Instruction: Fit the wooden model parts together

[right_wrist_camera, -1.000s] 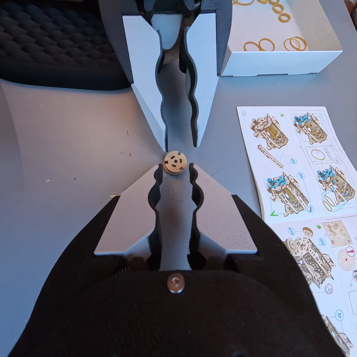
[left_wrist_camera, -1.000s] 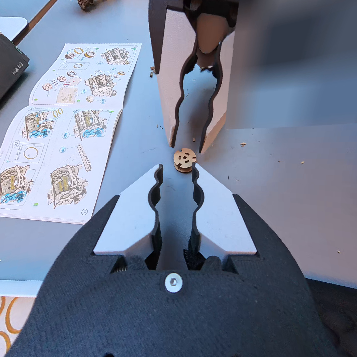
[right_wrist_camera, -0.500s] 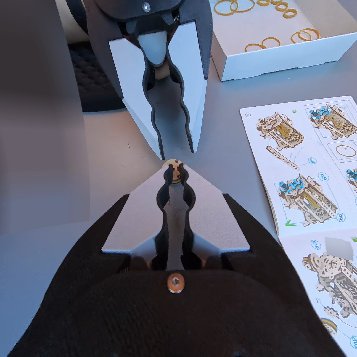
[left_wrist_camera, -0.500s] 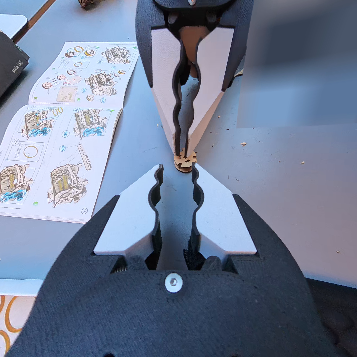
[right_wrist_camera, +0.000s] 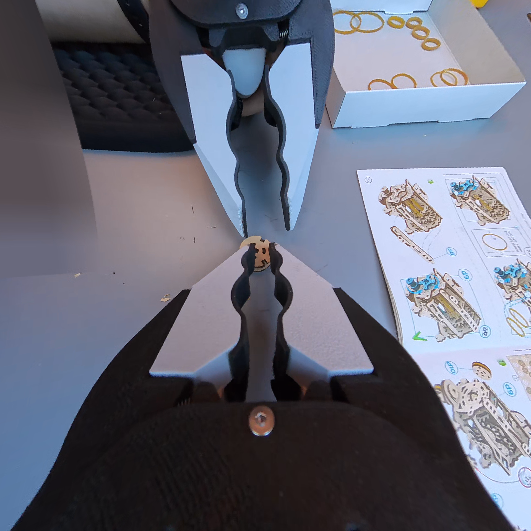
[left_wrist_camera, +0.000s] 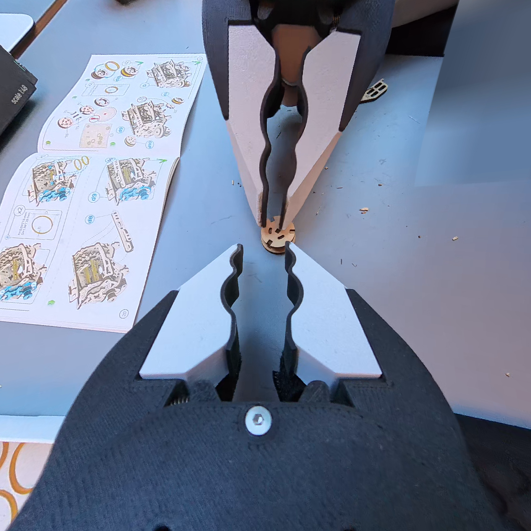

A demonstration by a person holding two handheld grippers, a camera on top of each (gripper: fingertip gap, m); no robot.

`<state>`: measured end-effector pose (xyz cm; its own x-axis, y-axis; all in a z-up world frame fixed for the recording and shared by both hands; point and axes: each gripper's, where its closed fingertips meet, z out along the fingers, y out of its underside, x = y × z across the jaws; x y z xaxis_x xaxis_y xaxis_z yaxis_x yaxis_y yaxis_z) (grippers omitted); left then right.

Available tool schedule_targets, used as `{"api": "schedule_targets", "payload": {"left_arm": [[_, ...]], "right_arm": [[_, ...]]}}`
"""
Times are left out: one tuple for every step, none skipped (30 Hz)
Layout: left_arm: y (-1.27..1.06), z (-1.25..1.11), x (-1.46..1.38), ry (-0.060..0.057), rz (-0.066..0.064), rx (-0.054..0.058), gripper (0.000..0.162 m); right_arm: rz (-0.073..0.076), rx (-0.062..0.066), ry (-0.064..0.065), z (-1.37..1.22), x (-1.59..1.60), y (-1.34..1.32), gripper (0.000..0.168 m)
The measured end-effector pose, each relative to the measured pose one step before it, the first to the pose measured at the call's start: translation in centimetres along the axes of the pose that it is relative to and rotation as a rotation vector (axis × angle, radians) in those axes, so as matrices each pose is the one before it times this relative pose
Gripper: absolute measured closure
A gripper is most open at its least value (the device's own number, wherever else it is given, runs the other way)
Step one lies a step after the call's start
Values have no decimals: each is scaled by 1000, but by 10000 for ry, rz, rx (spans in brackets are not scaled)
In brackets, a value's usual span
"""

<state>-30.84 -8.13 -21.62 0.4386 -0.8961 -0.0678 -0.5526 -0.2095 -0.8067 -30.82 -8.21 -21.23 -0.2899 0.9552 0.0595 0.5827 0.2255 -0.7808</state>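
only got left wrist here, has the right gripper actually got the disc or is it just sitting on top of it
Observer: It has it. From the right wrist, the right gripper is shut on the disc, with a pad on each side.
Operator: ok whats behind my left gripper
Observer: A black padded mat lies behind the left gripper.
Operator: any spare bands around
Observer: Yes, rubber bands lie in an open white box beyond the booklet.
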Motion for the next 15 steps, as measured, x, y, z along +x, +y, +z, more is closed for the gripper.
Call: {"api": "schedule_targets", "payload": {"left_arm": [[-7,-1,1,2,-3,9,135],[-23,-22,-5,3,-8,16,135],[-19,-6,-1,8,-10,14,135],[-11,-7,-13,4,-12,7,135],[0,1,-11,1,-14,1,135],[2,5,-10,0,-12,-4,135],[9,16,-1,7,-4,-7,135],[15,11,8,4,9,-13,135],[20,25,32,12,17,-17,136],[-8,7,35,14,17,1,137],[-3,3,7,-1,6,-1,137],[2,-2,-5,4,-4,1,137],[1,3,-1,2,-7,-2,137],[18,1,-2,-3,-3,-7,137],[11,-11,-3,-8,13,-5,136]], "right_arm": [[19,111,-3,-159,10,-209,159],[31,152,-102,-127,-141,-248,160],[60,69,-158,-51,-213,-134,161],[44,-57,-64,42,-60,83,161],[-12,-184,24,137,72,317,163],[-52,-296,-3,220,18,553,165],[3,115,-82,57,-130,-78,168],[53,-43,-20,47,-1,90,168],[27,-3,-5,-7,9,-16,168],[-10,3,18,9,4,-10,168],[-31,24,27,9,9,-3,168],[-3,17,36,-1,5,-15,168],[-23,21,43,-17,17,-32,168],[-75,52,-2,-60,-43,-89,164],[-125,102,0,-162,-32,-181,160]]}}
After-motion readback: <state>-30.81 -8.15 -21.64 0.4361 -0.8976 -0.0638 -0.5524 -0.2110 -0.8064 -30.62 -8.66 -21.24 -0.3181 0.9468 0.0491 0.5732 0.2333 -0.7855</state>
